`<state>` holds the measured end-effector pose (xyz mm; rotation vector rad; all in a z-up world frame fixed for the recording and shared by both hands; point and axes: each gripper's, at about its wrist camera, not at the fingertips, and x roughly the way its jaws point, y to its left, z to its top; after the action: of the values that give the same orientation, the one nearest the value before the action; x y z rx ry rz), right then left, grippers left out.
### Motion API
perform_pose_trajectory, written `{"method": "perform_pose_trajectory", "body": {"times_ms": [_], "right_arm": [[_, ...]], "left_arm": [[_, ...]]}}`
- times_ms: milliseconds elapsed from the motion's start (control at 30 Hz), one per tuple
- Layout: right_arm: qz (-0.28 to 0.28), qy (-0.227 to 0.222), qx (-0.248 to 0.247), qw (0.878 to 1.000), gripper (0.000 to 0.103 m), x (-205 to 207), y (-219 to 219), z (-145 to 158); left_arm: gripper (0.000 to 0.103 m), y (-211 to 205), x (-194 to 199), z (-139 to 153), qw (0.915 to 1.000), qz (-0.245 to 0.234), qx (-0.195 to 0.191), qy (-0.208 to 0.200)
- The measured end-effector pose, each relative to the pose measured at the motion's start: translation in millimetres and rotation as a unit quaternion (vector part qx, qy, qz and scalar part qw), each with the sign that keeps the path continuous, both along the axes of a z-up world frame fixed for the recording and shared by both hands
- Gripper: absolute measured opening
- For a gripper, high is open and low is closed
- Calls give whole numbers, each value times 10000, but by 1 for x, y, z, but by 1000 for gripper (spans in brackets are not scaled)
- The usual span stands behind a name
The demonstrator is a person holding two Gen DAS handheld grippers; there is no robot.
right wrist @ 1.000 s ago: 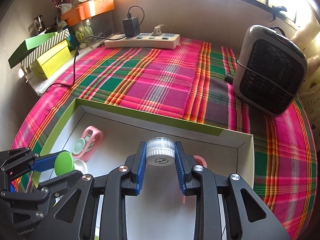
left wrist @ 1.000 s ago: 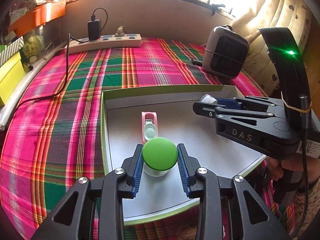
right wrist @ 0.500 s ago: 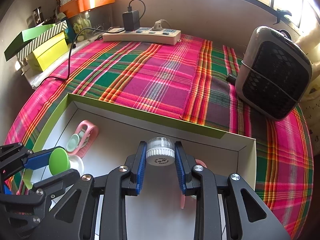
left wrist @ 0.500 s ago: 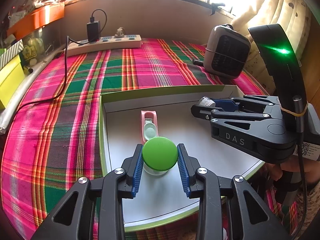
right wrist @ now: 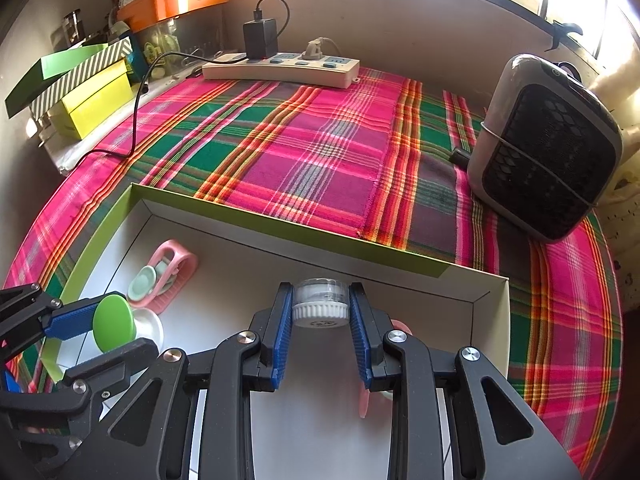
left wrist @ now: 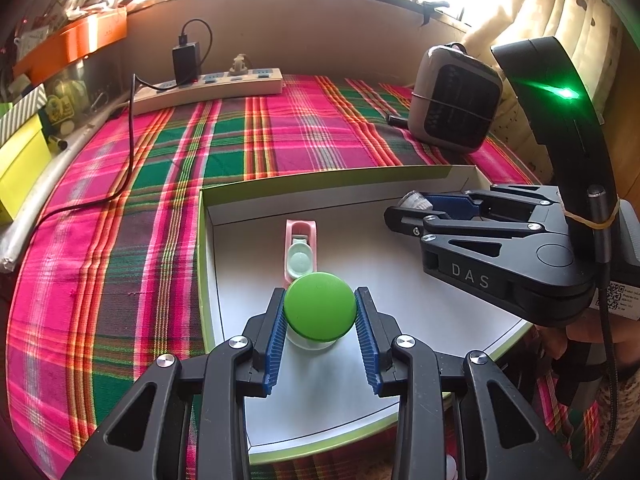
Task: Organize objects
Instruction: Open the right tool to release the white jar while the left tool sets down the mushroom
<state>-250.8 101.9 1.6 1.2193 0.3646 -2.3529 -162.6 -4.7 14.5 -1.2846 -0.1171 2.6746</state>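
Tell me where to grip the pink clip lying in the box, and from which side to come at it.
Grip the pink clip across its two long sides, near the middle, coming down from above. It lies flat on the floor of the box and is long and narrow, so its width should fit between the pads. Both grippers are full now: the left gripper holds a green-capped jar, the right gripper a white-capped jar.

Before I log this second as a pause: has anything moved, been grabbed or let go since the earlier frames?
Nothing visibly changed. The left gripper stays shut on the green-capped jar over the box, and the right gripper stays shut on the clear jar. The pink case lies where it was in the box.
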Motion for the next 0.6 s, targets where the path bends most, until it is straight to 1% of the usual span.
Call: {"method": "perform_pose_trajectory", "body": {"times_ms": [233, 267, 367, 533, 600], "right_arm": [[-17, -15, -17, 10000, 29, 0, 0, 0], [-22, -19, -31, 10000, 30, 0, 1, 0], [-21, -54, -118, 9999, 38, 1, 1, 1], [-51, -42, -131, 9999, 40, 2, 1, 0], [-53, -23, -142, 9999, 40, 3, 2, 1]], "left_arm": [[34, -1, 1, 0, 10000, -7, 7, 0], [34, -1, 1, 0, 10000, -4, 3, -1], [35, -1, 1, 0, 10000, -9, 11, 1], [36, 2, 0, -1, 10000, -10, -13, 0], [39, 0, 1, -1, 10000, -8, -12, 3]]}}
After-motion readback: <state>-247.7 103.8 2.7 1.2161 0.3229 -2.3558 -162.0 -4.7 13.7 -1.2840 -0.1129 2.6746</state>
